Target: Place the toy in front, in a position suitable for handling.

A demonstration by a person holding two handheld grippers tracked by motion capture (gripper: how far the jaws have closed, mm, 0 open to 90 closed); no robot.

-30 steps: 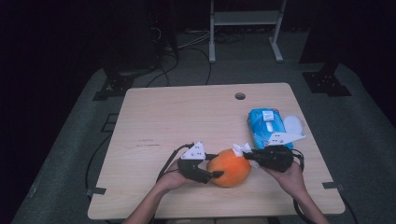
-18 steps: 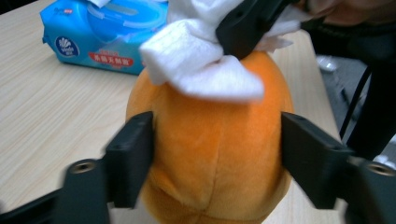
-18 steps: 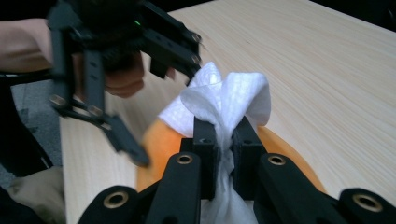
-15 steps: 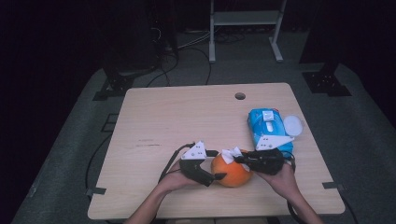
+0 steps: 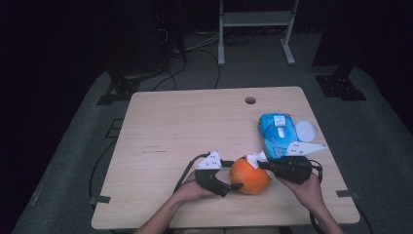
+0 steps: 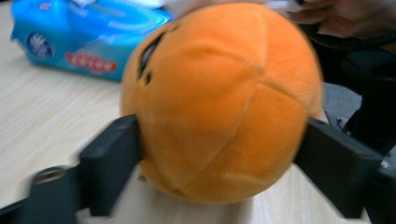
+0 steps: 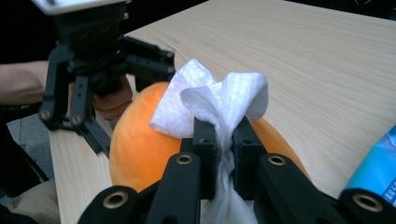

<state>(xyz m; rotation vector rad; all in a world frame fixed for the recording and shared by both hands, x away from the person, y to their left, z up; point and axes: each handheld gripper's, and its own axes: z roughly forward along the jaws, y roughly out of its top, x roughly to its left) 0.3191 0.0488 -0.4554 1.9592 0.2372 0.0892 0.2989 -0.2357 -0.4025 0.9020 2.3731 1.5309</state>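
1. The orange plush ball [image 5: 250, 176] sits near the table [image 5: 195, 122]'s front edge; open wood stretches behind it.
2. My left gripper [image 5: 229, 175] has just been closing, its jaws pressing both sides of the ball.
3. My right gripper [image 7: 224, 135] pinches a white wipe [image 7: 219, 100] against the ball's top, just beside the blue wipes pack [image 5: 277, 134].

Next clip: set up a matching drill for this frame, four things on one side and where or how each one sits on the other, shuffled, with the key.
Things:
1. orange plush ball
2. white wipe
3. blue wipes pack
4. white round lid

States:
A. pinched in the right tongs
B. lying flat at the table's right side
C. between the jaws of the left tongs
D. beside the pack, near the right edge

Pairs: 1-C, 2-A, 3-B, 4-D
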